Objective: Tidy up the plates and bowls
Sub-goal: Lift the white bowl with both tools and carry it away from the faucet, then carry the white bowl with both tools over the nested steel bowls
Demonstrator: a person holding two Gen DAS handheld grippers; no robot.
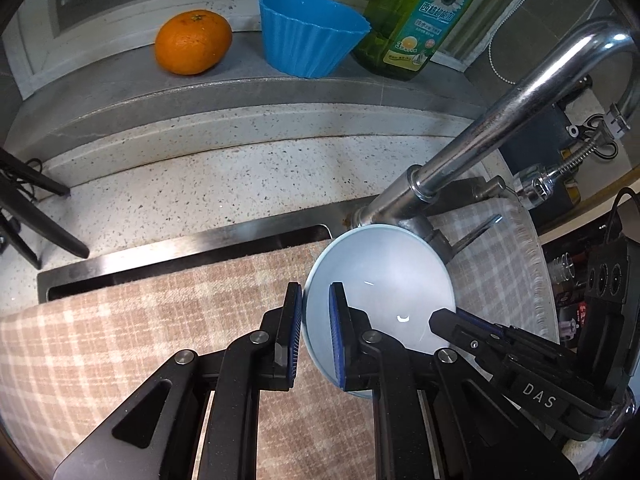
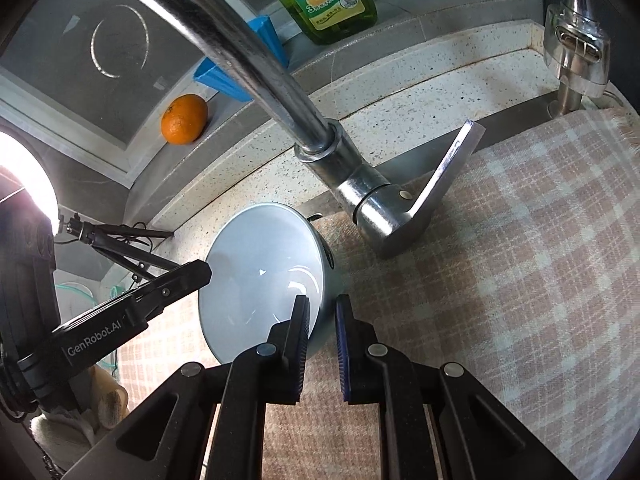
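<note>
Both grippers, left (image 1: 316,292) and right (image 2: 322,304), pinch opposite rims of a pale blue ceramic bowl (image 1: 384,300), apparently lifted and tilted over checked beige cloth (image 1: 140,328) near a chrome tap (image 2: 280,92).

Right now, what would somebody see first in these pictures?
Probably the pale blue bowl, tipped up over the checked cloth in front of the shiny tap. The left gripper and right gripper each pinch its rim from opposite sides, jaws closed on it. Behind, on the grey ledge, an orange, a blue ribbed cup and a green soap bottle stand out.
</note>
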